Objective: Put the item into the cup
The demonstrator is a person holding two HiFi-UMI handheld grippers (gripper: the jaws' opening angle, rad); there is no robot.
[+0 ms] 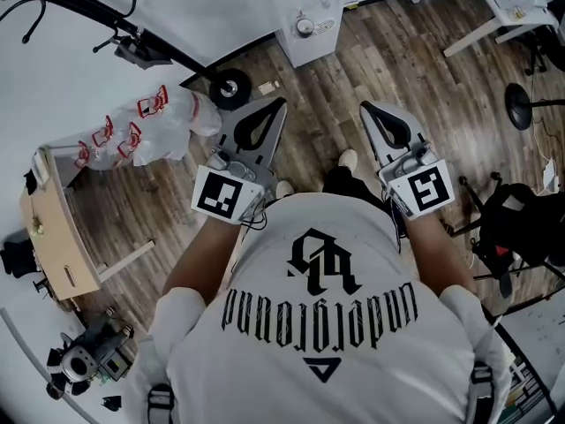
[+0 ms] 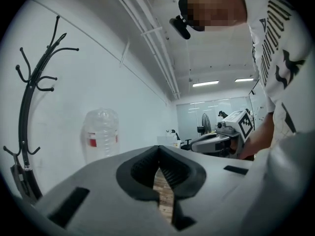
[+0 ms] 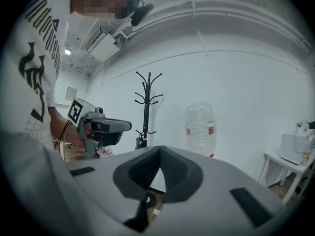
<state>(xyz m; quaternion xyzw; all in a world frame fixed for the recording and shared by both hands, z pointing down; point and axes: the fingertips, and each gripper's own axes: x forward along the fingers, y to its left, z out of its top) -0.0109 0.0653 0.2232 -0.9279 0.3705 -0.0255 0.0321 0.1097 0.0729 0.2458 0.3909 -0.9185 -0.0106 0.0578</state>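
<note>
Seen from above, a person in a white T-shirt [image 1: 327,325] with black print stands on a wooden plank floor [image 1: 353,69] and holds both grippers out level in front of the body. The left gripper [image 1: 281,104] sits at about 11 o'clock from the centre of the head view, the right gripper [image 1: 365,107] at about 1 o'clock, the two side by side and apart. In each gripper's own view the jaws are clenched, tips meeting, with nothing between them and only floor showing through the slit below. A clear plastic bottle with red labels [image 1: 150,126] stands by the white wall at 10 o'clock from the left gripper, well apart from it. The round black base of a coat rack [image 1: 229,87] lies just beyond that gripper's tip, at 11 o'clock. A white cabinet [image 1: 309,16] stands at 12 o'clock, and a cardboard box [image 1: 57,237] at 9 o'clock. Where the item and the cup are cannot be told from these views.
</note>
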